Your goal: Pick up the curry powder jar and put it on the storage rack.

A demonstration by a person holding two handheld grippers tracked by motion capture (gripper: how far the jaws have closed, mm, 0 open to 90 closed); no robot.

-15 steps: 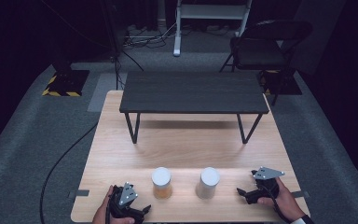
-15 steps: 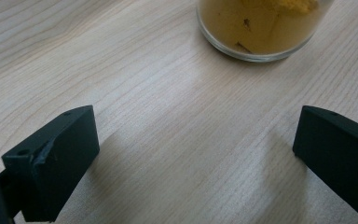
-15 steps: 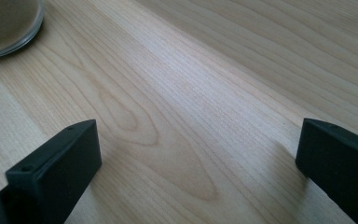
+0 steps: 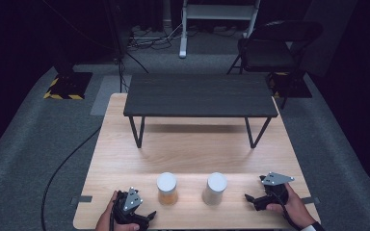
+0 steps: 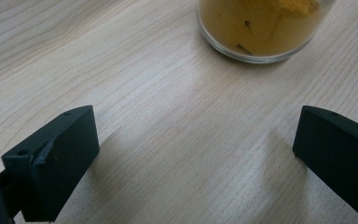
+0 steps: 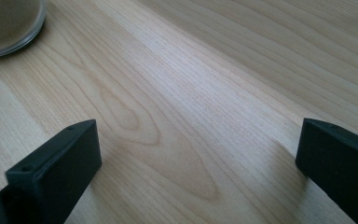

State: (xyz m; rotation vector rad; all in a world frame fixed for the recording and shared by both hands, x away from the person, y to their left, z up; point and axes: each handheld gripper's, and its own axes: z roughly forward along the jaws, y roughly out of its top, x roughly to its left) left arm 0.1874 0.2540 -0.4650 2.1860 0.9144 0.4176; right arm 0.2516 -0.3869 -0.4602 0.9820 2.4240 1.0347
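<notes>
At the bottom of the high view, my left gripper [image 4: 147,215] and right gripper [image 4: 251,199] rest low over the tabletop [image 4: 192,159], each with jaws spread wide and nothing between them. Two jars stand side by side between my hands: the orange jar [image 4: 166,188] just right of my left gripper, the pale jar [image 4: 215,188] left of my right one, neither touched. In the left gripper view the orange jar [image 5: 261,28] sits at the top right of the frame, well ahead of the jaws; in the right gripper view the pale jar [image 6: 9,23] is at the upper left corner. Against half a second ago, nothing has visibly shifted: both grippers and both jars sit where they did. A dark bench [image 4: 200,96] spans the upper middle of the tabletop.
</notes>
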